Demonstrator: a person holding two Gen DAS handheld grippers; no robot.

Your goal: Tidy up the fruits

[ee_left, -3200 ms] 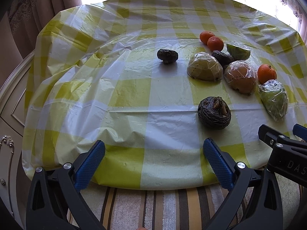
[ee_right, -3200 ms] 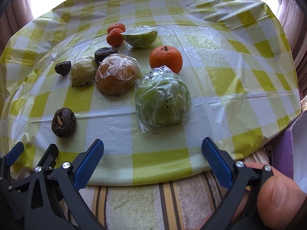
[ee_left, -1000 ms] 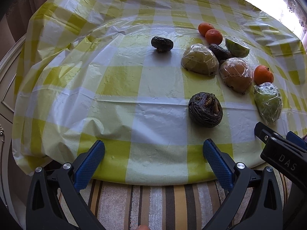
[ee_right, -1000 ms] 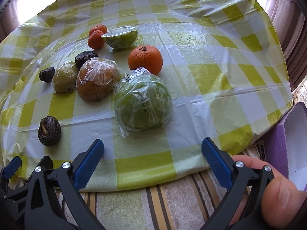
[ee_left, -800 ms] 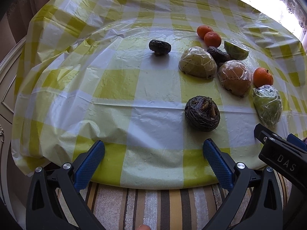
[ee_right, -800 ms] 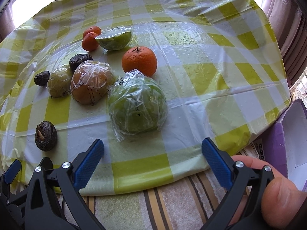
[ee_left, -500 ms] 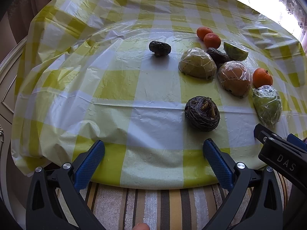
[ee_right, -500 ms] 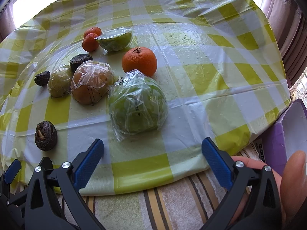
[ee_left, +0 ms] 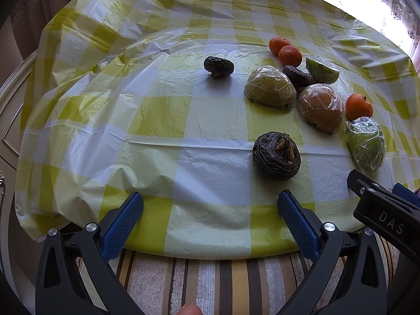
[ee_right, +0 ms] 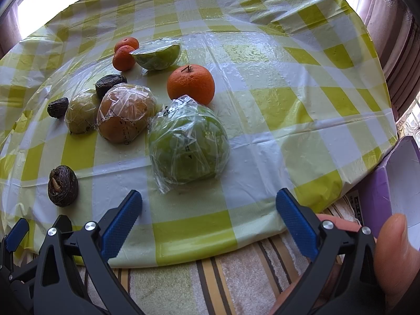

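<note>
Fruit lies scattered on a yellow-and-white checked tablecloth [ee_left: 168, 115]. Nearest my open left gripper [ee_left: 210, 210] is a dark wrinkled round fruit [ee_left: 276, 156], just beyond its right finger. A plastic-wrapped green fruit [ee_right: 187, 141] lies straight ahead of my open right gripper [ee_right: 208, 207]. Behind it sit a large orange [ee_right: 190, 84], a wrapped orange-brown fruit [ee_right: 124, 116], a wrapped yellow-green fruit [ee_right: 80, 116], a wrapped green half [ee_right: 157, 55], two small oranges [ee_right: 124, 53] and two small dark fruits [ee_right: 109, 82]. Both grippers hold nothing and hover at the table's near edge.
A striped cloth [ee_left: 223, 283] covers the seat below the table edge. A purple box [ee_right: 393, 183] stands at the right, by the table's corner. A thumb [ee_right: 393, 252] rests on the right gripper's handle. Curtains and a bright window lie beyond the table. Cabinet panelling [ee_left: 10, 110] is at the left.
Both views have shifted only slightly over the last second; the fruits lie where they were. The thumb on the right gripper's handle has lifted and moved.
</note>
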